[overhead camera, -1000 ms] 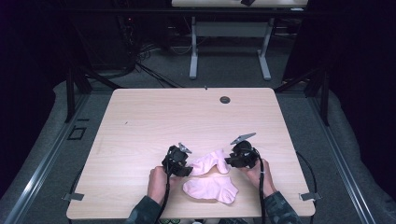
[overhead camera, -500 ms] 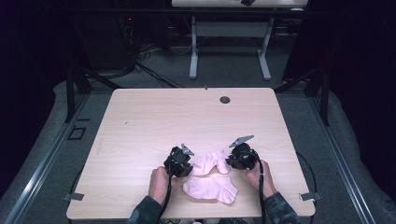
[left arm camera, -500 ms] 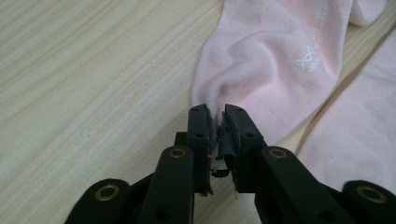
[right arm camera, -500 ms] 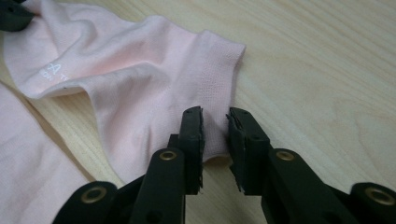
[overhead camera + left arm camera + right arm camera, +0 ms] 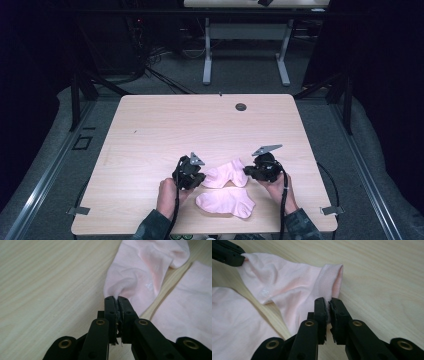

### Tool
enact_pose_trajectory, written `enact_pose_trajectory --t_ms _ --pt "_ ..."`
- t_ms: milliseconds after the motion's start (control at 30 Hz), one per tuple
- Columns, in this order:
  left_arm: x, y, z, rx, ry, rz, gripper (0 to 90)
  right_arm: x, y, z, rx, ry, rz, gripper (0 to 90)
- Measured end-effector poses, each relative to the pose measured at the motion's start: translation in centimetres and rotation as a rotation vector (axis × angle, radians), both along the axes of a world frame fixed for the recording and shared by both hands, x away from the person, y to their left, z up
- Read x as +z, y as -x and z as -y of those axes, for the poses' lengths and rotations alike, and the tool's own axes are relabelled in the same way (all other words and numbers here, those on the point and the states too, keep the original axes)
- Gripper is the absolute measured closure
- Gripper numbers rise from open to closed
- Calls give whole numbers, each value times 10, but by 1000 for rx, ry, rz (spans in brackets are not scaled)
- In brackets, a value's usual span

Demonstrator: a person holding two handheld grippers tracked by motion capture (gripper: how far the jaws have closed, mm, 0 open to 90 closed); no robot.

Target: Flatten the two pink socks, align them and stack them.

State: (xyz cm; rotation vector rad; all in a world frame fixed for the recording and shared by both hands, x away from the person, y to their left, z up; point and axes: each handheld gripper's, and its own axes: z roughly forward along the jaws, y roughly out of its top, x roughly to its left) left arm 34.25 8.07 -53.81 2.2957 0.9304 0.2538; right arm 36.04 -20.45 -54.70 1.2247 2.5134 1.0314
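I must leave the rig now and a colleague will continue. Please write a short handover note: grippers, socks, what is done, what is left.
Left gripper: fingers have just closed, pinching the toe end of the upper pink sock.
Right gripper: fingers have just closed on the cuff edge of the same sock.
Second pink sock: lies flat on the table, nearer the person, untouched.
Done: both ends of the upper sock are gripped; it is not lifted yet.
Left: probably lift it and lay it onto the second sock to pair them.
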Motion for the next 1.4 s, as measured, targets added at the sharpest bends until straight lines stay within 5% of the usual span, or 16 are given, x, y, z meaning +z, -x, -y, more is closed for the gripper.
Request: enact_pose_trajectory --t_ms 233,433,767,900,1300,1400 --pt "38 19 -10 -44 72 21 869 40 28 9 16 -58 54 836" --pt "44 36 -12 -78 75 -9 869 51 53 17 41 -79 40 835" --pt "14 46 -19 -105 71 -136 868 32 75 23 71 -138 -77 832" --pt "0 44 -20 -104 49 -164 867 15 76 20 76 -105 -120 831" --pt "-16 39 -14 -94 5 -162 844 -8 75 13 60 -17 -141 823" --pt "-14 40 -16 -82 -2 -146 719 -11 76 11 56 -9 -138 780"
